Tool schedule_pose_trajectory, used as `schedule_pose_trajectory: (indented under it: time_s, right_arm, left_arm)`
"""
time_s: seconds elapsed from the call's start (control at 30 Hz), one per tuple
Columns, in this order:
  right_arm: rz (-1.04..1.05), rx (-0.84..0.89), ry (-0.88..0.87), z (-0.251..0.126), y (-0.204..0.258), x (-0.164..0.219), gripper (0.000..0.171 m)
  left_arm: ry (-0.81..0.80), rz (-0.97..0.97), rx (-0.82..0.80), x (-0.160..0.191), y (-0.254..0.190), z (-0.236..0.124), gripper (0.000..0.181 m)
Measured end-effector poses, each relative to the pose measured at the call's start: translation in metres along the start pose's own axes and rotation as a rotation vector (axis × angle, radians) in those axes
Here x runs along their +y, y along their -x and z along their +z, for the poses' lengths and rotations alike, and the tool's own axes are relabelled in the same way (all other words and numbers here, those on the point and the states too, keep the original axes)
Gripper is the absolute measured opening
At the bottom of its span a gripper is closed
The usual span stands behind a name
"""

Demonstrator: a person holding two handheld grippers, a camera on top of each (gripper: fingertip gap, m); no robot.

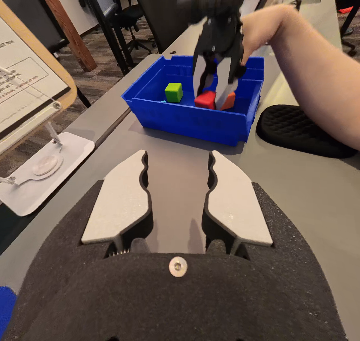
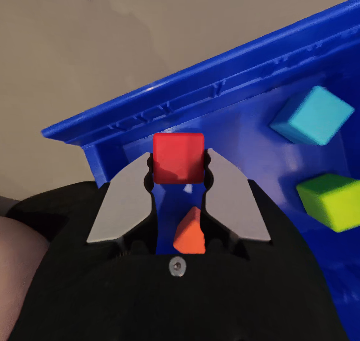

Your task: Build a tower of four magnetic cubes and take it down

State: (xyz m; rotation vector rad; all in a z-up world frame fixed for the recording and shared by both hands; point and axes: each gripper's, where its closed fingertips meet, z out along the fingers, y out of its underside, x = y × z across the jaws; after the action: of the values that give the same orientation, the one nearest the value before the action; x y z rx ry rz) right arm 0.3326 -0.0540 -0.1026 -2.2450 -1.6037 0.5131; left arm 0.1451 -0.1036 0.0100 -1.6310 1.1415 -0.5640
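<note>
A blue bin (image 1: 191,121) stands on the grey table and holds the cubes. My right gripper (image 1: 208,101) reaches down into it, shut on the red cube (image 1: 204,101). In the right wrist view the red cube (image 2: 178,160) sits between both pads of my right gripper (image 2: 178,152), near the corner of the bin (image 2: 175,90). An orange cube (image 1: 228,101) (image 2: 189,236) lies just behind it. A green cube (image 1: 173,92) (image 2: 331,203) and a cyan cube (image 2: 313,115) lie apart on the bin floor. My left gripper (image 1: 177,153) is open and empty above the table, in front of the bin.
A black padded rest (image 1: 292,129) lies right of the bin, under a person's forearm (image 1: 311,68). A framed sign (image 1: 29,78) on a white base (image 1: 44,171) stands at the left table edge. Chairs and desks lie beyond the table. The tips of one gripper are about 25 centimeters away from the tips of the other.
</note>
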Motion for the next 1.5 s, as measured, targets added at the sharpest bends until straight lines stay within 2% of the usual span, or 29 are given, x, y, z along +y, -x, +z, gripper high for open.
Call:
schedule_pose_trajectory:
  time_s: [0.17,0.33,0.5,0.6,0.67,0.73,0.8,0.87,0.97,1.07,1.17,1.27,1.37,1.5]
  right_arm:
    - [-0.003,-0.068,0.129,0.032,0.007,0.009,0.052]
    - [0.048,-0.074,0.169,0.036,0.007,0.014,0.059]
    - [0.069,0.045,0.105,0.004,-0.002,0.009,0.064]
    - [0.042,0.239,-0.05,-0.043,-0.014,-0.007,0.06]
    - [0.132,0.46,-0.165,-0.088,-0.038,-0.01,0.053]
    - [0.366,0.699,-0.186,-0.132,-0.07,0.016,0.052]
    - [0.569,0.835,-0.152,-0.154,-0.091,0.052,0.053]
    - [0.696,0.843,-0.158,-0.151,-0.104,0.073,0.059]
    - [0.837,0.729,-0.153,-0.125,-0.111,0.09,0.061]
    - [0.955,0.685,-0.057,-0.105,-0.112,0.11,0.057]
    - [1.01,0.602,0.018,-0.085,-0.106,0.118,0.047]
    - [1.022,0.522,0.064,-0.07,-0.1,0.121,0.012]
    - [1.042,0.471,0.07,-0.062,-0.097,0.12,0.007]
    - [1.045,0.478,0.079,-0.062,-0.096,0.12,0.006]
  left_arm:
    - [-0.088,-0.042,-0.047,-0.028,0.024,-0.039,0.059]
    - [-0.159,-0.084,-0.088,-0.044,0.048,-0.076,0.06]
    - [-0.143,-0.091,-0.204,-0.045,0.084,-0.115,0.083]
    - [-0.121,-0.105,-0.426,-0.037,0.133,-0.165,0.091]
    - [-0.099,-0.113,-0.728,-0.022,0.185,-0.222,0.094]
    - [-0.068,-0.131,-1.009,0.002,0.225,-0.286,0.091]
    - [-0.05,-0.199,-1.048,0.029,0.24,-0.319,0.087]
    - [0.008,-0.343,-1.088,0.065,0.257,-0.342,0.087]
    - [0.255,-0.466,-1.248,0.13,0.277,-0.375,0.093]
    - [0.316,-0.632,-1.134,0.165,0.278,-0.358,0.096]
    - [0.379,-0.757,-0.994,0.188,0.272,-0.333,0.089]
    - [0.539,-0.8,-0.924,0.216,0.264,-0.316,0.095]
    - [0.753,-0.817,-0.901,0.251,0.256,-0.307,0.099]
    - [0.895,-0.871,-0.791,0.283,0.241,-0.288,0.066]
